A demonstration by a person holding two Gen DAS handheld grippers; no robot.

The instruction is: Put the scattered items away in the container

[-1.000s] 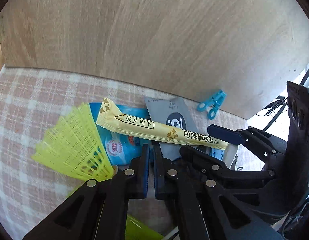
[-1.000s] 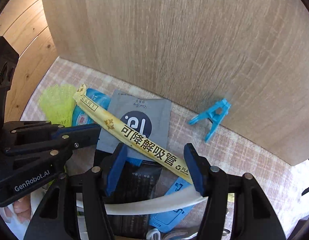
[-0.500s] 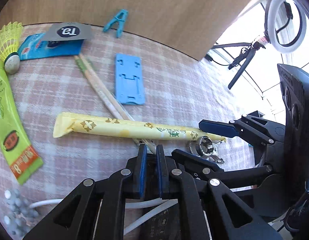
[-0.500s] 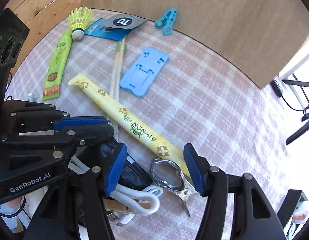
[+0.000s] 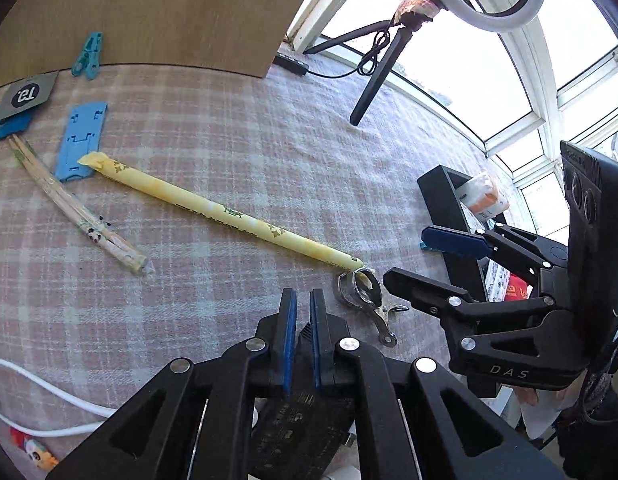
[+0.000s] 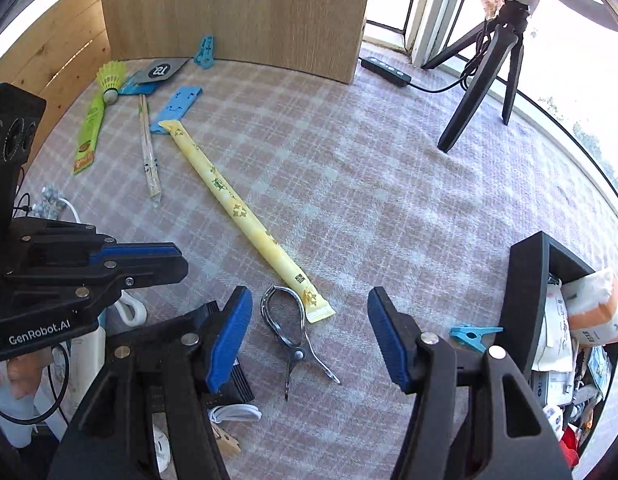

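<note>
Right wrist view, right gripper (image 6: 309, 312) open, yellow sleeve (image 6: 237, 210) tip between jaws.

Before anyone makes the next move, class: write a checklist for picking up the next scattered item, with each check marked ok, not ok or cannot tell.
1. Right gripper open, nothing between its pads: ok.
2. Left gripper empty: ok; its jaws are closing on nothing.
3. Yellow packet lying free of other items: not ok, its near end touches the metal clip.
4. Blue peg inside the container: not ok, it lies on the cloth beside the wall.
5. Room left in the container: cannot tell.
</note>
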